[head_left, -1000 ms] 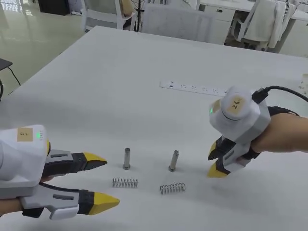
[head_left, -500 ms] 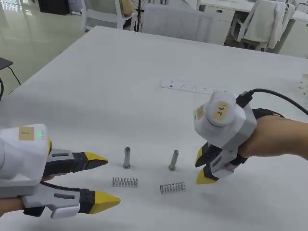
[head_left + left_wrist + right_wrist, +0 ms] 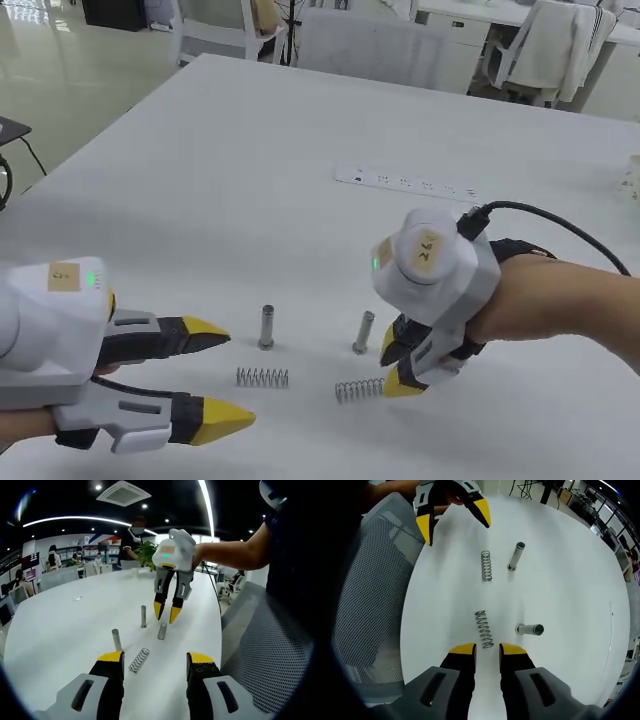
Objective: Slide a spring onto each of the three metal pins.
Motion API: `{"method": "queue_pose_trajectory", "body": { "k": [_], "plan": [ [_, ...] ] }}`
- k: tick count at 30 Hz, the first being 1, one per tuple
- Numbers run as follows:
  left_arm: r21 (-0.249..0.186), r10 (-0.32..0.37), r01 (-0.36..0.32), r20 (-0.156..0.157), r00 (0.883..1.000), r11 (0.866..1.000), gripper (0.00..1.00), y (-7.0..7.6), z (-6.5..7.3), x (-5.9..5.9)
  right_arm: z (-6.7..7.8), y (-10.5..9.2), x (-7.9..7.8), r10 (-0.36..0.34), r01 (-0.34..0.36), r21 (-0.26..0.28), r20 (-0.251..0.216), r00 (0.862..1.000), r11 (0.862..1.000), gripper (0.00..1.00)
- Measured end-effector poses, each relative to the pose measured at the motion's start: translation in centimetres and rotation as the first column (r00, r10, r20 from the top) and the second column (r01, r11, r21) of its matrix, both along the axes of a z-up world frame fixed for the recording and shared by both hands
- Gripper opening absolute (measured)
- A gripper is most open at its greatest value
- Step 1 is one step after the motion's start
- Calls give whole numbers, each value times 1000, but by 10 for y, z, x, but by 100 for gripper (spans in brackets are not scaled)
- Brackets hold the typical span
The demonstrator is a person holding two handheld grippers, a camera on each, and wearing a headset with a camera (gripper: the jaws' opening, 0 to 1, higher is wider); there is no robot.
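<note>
Right gripper (image 3: 396,368) narrowly parted at a spring (image 3: 358,390), left gripper (image 3: 238,376) wide open, empty, likely power strip (image 3: 405,184) beyond pins (image 3: 266,327)

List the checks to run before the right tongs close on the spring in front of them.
1. Right tongs open: ok, a gap shows between the tips.
2. Spring lined up with that gap: ok, in the right gripper view its near end lies just ahead of the tips.
3. Spring free: ok, it lies flat on the table, apart from the pin beside it.
4. Pins upright: ok, that pin and the other pin both stand.
5. Left tongs out of the way: ok, open and empty, over by the other spring.
6. Third pin and spring: cannot tell, two of each are in view.
</note>
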State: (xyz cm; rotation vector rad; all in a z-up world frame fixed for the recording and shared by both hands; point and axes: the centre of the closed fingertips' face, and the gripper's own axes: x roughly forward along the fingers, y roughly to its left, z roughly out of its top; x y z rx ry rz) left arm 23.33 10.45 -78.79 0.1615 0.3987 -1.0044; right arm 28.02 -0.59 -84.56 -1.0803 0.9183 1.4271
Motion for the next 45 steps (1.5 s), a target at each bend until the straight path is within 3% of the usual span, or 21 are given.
{"method": "queue_pose_trajectory", "body": {
  "k": [17, 26, 37, 45],
  "plan": [
    [-4, -15, 15, -4, 1000, 1000, 42, -4, 0, 0, -17, 1, -2, 26, -27, -26, -11, 1000, 999, 11],
    [3, -27, 27, -5, 1000, 1000, 41, -7, 0, 0, -16, 1, 0, 39, -39, -22, 8, 999, 999, 8],
    [10, -57, 57, 2, 998, 998, 39, -17, 3, 0, 4, 8, -7, 20, -21, 34, 2, 1000, 999, 8],
    [11, -82, 82, 7, 997, 997, 36, -25, 3, 0, 28, 19, -20, 30, -30, 100, 3, 1000, 995, 8]
  ]
}}
